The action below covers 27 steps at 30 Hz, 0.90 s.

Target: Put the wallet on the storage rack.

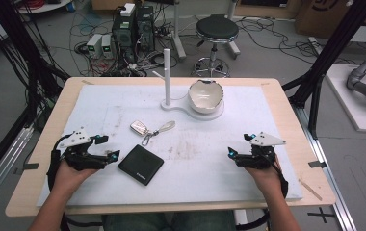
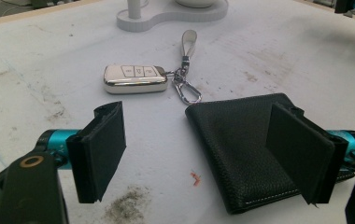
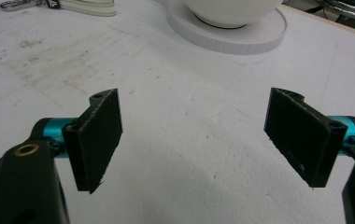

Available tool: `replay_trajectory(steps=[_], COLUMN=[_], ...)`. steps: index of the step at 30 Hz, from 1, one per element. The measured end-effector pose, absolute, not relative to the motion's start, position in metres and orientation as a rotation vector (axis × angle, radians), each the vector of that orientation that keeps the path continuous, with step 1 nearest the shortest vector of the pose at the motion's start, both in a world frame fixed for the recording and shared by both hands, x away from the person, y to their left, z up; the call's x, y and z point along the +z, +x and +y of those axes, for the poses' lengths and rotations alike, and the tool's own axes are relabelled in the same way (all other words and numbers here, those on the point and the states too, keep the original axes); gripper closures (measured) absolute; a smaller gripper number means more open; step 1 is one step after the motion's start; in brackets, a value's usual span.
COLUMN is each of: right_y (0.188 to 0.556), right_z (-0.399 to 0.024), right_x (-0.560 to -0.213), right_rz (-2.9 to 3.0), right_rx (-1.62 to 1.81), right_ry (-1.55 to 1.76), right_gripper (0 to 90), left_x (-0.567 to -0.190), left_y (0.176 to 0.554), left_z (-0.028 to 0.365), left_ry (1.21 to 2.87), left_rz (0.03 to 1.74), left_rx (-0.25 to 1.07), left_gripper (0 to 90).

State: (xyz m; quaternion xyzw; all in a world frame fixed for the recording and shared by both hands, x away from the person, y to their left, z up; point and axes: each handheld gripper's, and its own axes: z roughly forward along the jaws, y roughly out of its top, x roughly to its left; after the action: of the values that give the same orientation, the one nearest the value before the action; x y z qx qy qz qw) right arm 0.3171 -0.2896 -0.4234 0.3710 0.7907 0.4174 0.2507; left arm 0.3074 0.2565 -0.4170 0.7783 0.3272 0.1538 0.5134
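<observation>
Left gripper (image 1: 108,147) is held low over the bench (image 1: 267,86), at the left of the white foam mat (image 1: 248,110). Its jaws stand wide apart with nothing between the pads; in the left gripper view the gripper (image 2: 196,154) frames bare mat. A black leather wallet (image 1: 140,164) lies flat just right of this gripper, closed, one corner toward the person. In the left gripper view the wallet (image 2: 241,140) sits partly behind the right-hand jaw; contact cannot be determined.

A white car key fob (image 1: 139,127) lies beyond the wallet, close to it but apart, with a metal clasp and a pale strap (image 1: 165,126) trailing toward the right.

Right gripper (image 1: 239,147) is held over the right of the mat, well apart from the wallet. Its jaws are released, empty, over bare mat in the right gripper view (image 3: 194,140).

At the far centre a white stand (image 1: 167,77) with an upright post carries a white bowl (image 1: 205,95) on its round base.
</observation>
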Motion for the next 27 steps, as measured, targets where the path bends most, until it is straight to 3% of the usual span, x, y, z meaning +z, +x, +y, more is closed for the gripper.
replay_trajectory(steps=[27], right_y=[0.317], right_z=[-0.283], right_x=[-0.423], right_rz=[2.162], right_rx=[1.109], right_ry=[0.978], right_gripper=[19.6], left_x=[-0.428], left_y=[0.313], left_z=[0.238], left_ry=[1.944], left_rz=[0.812], left_rx=[0.278], left_gripper=[20.6])
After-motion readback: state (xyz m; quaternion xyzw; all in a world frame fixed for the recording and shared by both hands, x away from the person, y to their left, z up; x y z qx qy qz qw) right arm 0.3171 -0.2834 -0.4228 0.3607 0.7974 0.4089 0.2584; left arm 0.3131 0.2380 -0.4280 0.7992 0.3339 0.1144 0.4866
